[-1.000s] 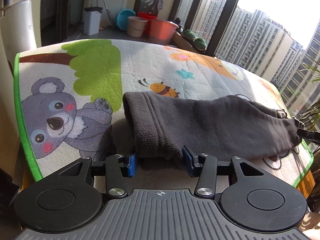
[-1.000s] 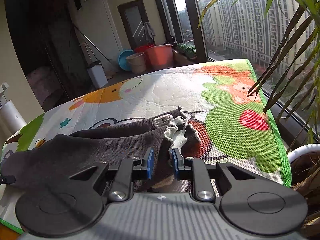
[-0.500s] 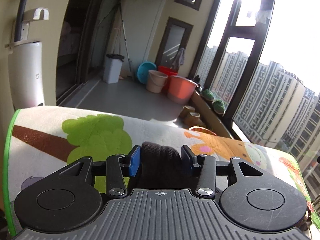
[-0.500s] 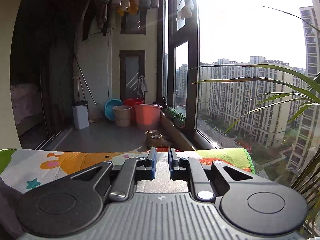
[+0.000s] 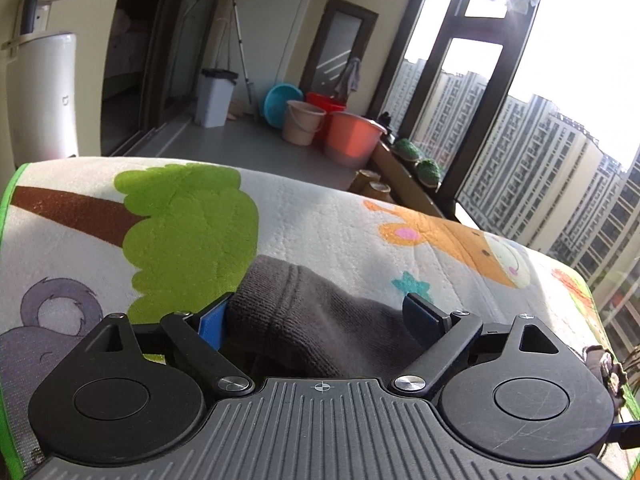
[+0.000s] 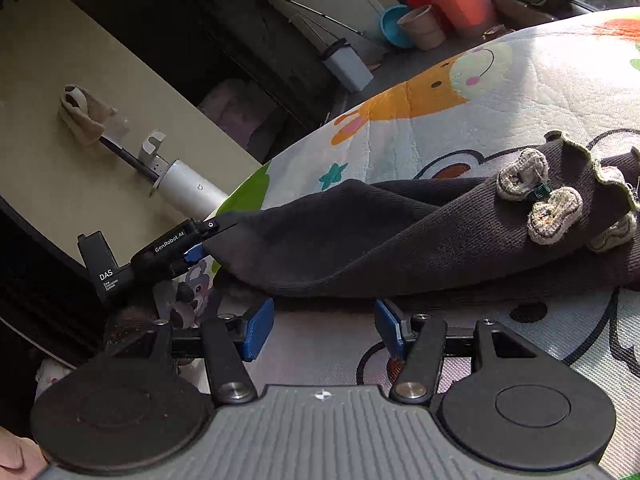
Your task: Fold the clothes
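A dark grey knit garment (image 6: 400,236) with a crocheted bow (image 6: 538,204) and a ruffled edge lies folded on the cartoon play mat (image 6: 460,120). Its ribbed hem (image 5: 312,312) sits between the fingers of my left gripper (image 5: 320,316), which is open wide around it. In the right wrist view the left gripper (image 6: 192,248) is at the garment's left end. My right gripper (image 6: 324,326) is open and empty, just in front of the garment's near edge.
The mat (image 5: 320,224) has a green border at its left edge. Behind it stand buckets (image 5: 348,136), a bin (image 5: 216,96) and small potted plants (image 5: 416,160) by the window. A white cylinder (image 6: 188,188) is mounted on the wall at left.
Both grippers lifted and carried the garment over, then came back down. Both have opened, and the garment now lies folded on the mat.
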Action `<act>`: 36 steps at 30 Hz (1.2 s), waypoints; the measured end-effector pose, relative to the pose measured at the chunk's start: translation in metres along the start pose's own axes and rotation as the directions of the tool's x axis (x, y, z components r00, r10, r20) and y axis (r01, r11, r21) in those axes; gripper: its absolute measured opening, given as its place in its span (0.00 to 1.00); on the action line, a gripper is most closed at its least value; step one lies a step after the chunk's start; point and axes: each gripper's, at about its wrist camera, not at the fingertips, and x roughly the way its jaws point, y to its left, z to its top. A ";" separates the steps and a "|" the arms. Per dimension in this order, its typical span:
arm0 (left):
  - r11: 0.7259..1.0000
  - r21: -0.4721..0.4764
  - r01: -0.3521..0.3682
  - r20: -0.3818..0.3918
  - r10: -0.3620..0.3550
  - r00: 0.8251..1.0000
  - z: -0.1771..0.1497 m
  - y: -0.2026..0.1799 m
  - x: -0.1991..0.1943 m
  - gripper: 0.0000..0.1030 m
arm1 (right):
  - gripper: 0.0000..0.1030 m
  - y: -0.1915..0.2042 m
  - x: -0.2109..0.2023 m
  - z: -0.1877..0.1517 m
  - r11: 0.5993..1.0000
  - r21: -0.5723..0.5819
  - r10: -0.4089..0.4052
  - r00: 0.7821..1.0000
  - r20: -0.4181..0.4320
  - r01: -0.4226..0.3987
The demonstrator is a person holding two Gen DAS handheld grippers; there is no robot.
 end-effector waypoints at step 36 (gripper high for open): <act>0.946 0.305 0.111 -0.199 -0.051 0.979 -0.059 -0.037 0.009 0.95 | 0.95 -0.002 0.052 0.012 0.923 -0.307 -0.210 0.972 0.109 0.233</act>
